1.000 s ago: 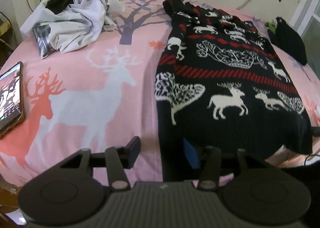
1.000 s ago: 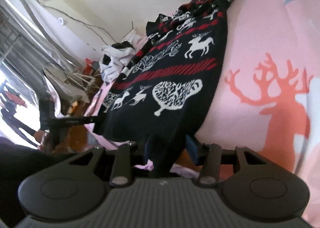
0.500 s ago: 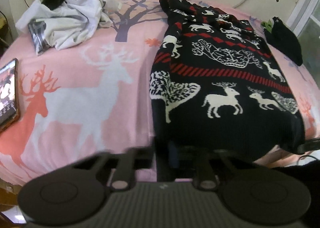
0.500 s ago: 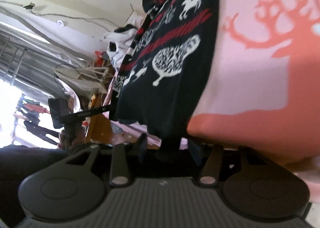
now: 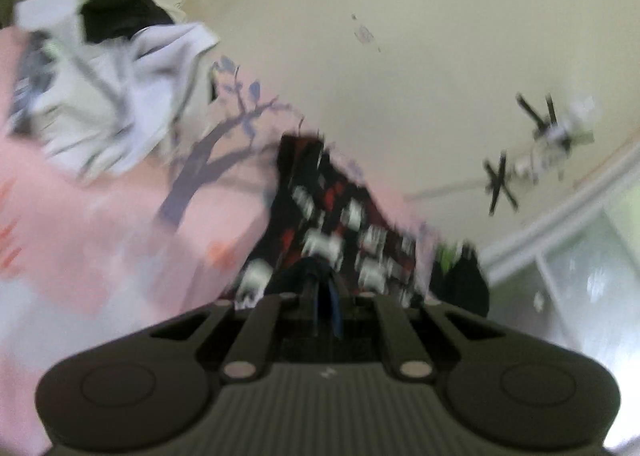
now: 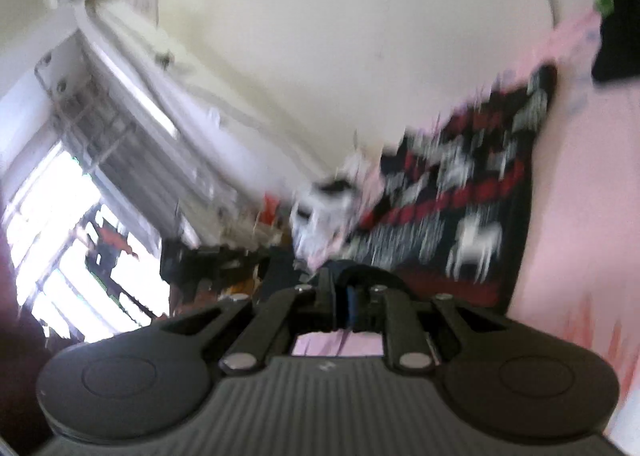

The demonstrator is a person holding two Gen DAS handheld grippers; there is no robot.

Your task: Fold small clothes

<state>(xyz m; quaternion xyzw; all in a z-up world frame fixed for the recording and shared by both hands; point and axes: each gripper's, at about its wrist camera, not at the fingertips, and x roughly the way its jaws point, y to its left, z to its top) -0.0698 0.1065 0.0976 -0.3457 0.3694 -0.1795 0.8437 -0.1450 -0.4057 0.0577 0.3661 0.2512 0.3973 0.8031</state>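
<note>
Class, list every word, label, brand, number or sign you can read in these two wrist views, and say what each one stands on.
None can be read.
Left hand-held gripper: a small pale mark on its ribbed body, too small to read.
Right hand-held gripper: the same mark, unreadable.
Patterned sweater: blurred pictures only, no lettering.

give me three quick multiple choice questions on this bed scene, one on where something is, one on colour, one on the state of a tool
1. Where does the white heap of clothes lie in the left wrist view?
A upper left on the bed
B on the floor
C on the sweater

2. The sweater's base colour?
A black
B yellow
C green

3. The left tool is
A wide open
B shut on the sweater's edge
C out of view

Answers: 1 A, it sits on the pink bedsheet far from the sweater; 2 A, black with white and red pattern; 3 B, dark cloth sits pinched between its closed fingers.
</note>
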